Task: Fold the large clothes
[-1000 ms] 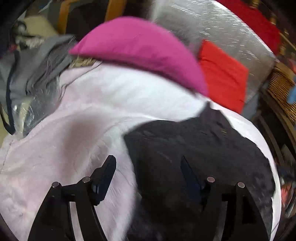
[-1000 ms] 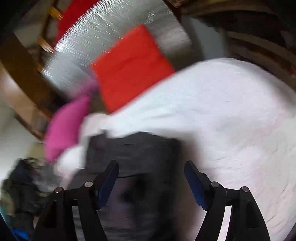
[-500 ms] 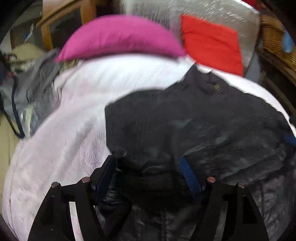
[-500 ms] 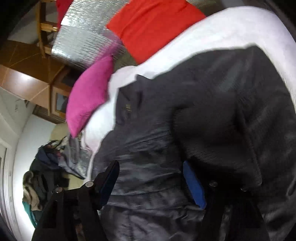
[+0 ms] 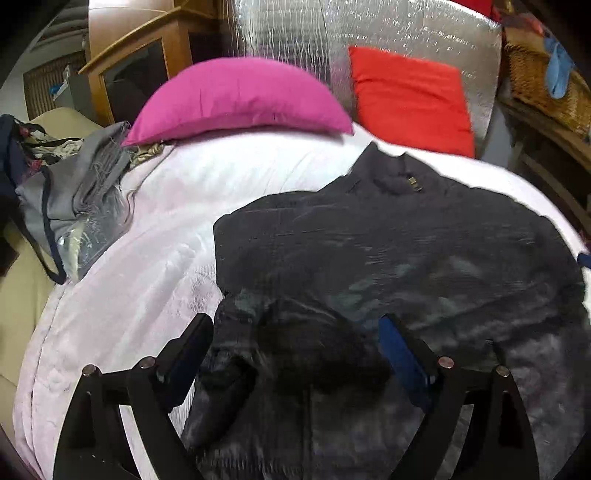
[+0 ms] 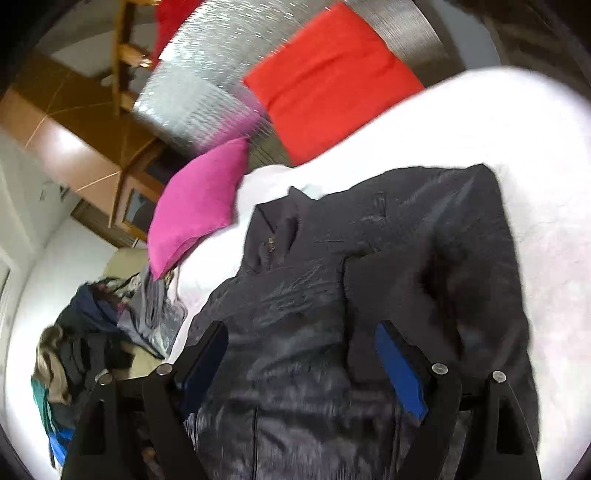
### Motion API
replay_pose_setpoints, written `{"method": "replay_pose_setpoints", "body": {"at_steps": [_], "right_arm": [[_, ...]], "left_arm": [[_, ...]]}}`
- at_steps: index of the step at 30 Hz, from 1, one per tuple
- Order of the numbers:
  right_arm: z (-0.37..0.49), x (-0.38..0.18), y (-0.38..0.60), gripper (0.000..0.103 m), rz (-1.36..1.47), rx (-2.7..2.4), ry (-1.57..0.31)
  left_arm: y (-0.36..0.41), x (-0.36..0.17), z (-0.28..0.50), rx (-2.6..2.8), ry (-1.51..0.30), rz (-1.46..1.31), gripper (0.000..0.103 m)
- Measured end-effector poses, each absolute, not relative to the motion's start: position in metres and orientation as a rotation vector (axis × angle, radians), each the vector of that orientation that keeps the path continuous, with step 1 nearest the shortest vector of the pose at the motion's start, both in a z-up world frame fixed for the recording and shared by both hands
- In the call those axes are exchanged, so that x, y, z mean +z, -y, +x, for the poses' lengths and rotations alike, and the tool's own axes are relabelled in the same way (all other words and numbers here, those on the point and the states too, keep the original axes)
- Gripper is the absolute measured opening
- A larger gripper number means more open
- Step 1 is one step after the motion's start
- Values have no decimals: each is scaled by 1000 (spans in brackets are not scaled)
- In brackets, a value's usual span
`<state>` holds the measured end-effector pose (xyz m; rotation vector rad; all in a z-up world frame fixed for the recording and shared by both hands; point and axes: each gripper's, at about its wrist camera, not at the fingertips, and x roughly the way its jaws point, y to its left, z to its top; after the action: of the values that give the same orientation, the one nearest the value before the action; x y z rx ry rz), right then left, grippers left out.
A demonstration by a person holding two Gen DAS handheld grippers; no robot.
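Observation:
A large dark jacket point(image 5: 388, 251) lies spread on a white quilt point(image 5: 147, 280), its collar toward the pillows. It also shows in the right wrist view point(image 6: 369, 280). My left gripper point(image 5: 295, 332) is open, its fingers spread over the jacket's near left part. My right gripper point(image 6: 299, 339) is open, its fingers spread over the jacket's near middle. Neither holds cloth.
A pink pillow point(image 5: 236, 99) and a red pillow point(image 5: 406, 99) lean at the bed's far end against a silver headboard point(image 5: 388, 33). Grey clothes point(image 5: 74, 192) lie at the bed's left edge. A clothes heap point(image 6: 74, 354) sits left. A wicker basket point(image 5: 539, 81) stands right.
Both grippers pulled back from over the bed. The jacket, first seen only in part, now lies spread wide on the quilt below both grippers.

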<state>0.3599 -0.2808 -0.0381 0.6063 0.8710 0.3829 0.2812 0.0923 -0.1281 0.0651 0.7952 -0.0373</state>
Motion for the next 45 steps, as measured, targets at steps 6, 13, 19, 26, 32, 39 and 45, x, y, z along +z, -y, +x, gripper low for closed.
{"method": "replay_pose_setpoints", "body": {"at_steps": [6, 13, 19, 26, 32, 39, 45], "right_arm": [[260, -30, 306, 84, 561, 379, -829], [193, -52, 329, 84, 571, 311, -871], [195, -31, 330, 84, 568, 317, -828], [173, -57, 330, 84, 579, 303, -883], [118, -79, 368, 84, 621, 209, -904], [79, -98, 381, 84, 702, 199, -941], [56, -121, 370, 84, 753, 228, -993]], "left_arm": [[-99, -110, 235, -49, -766, 7, 92], [-90, -101, 193, 24, -756, -78, 92], [-85, -103, 186, 31, -761, -73, 93], [-105, -129, 143, 27, -804, -119, 93], [-165, -150, 61, 131, -806, -240, 93], [-207, -180, -7, 226, -857, -387, 93], [-208, -191, -33, 185, -868, -463, 93]]}}
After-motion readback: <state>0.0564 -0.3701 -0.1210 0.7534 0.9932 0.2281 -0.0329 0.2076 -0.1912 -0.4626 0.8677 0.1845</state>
